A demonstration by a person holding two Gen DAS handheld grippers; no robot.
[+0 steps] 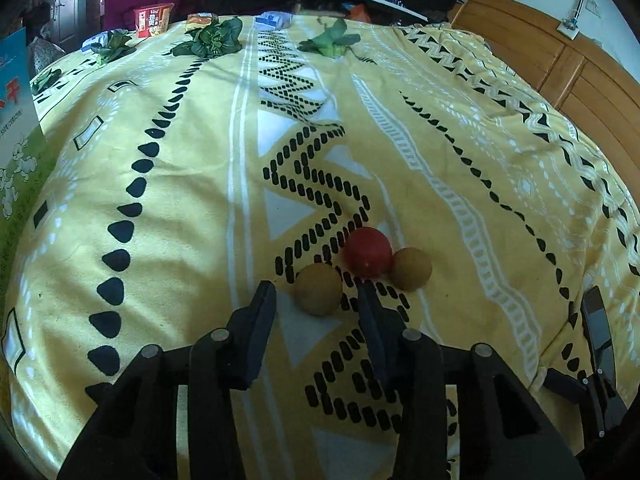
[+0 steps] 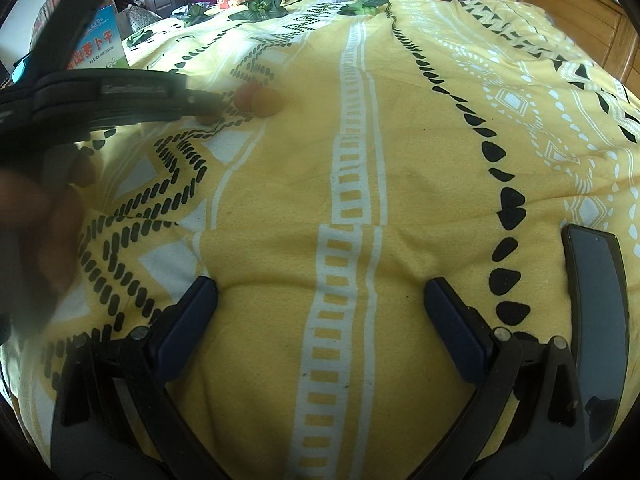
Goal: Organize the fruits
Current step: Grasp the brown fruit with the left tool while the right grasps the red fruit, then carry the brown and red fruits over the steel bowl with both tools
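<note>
While the left hand-held gripper (image 1: pixel 316 292) hangs open just short of the near brown fruit (image 1: pixel 319 289), beside the red fruit (image 1: pixel 368 251), closing comes next; right hand-held gripper (image 2: pixel 320 292) open, idle.

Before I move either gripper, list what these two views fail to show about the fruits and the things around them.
- Right wrist view: the nearer brown fruit is mostly hidden behind the left gripper; the red fruit is blurred.
- Left wrist view: the phone is partly covered by the right gripper, near the edge.
- Both views: the snack packet print is too small to read.
- No container for the fruits is in view.
</note>
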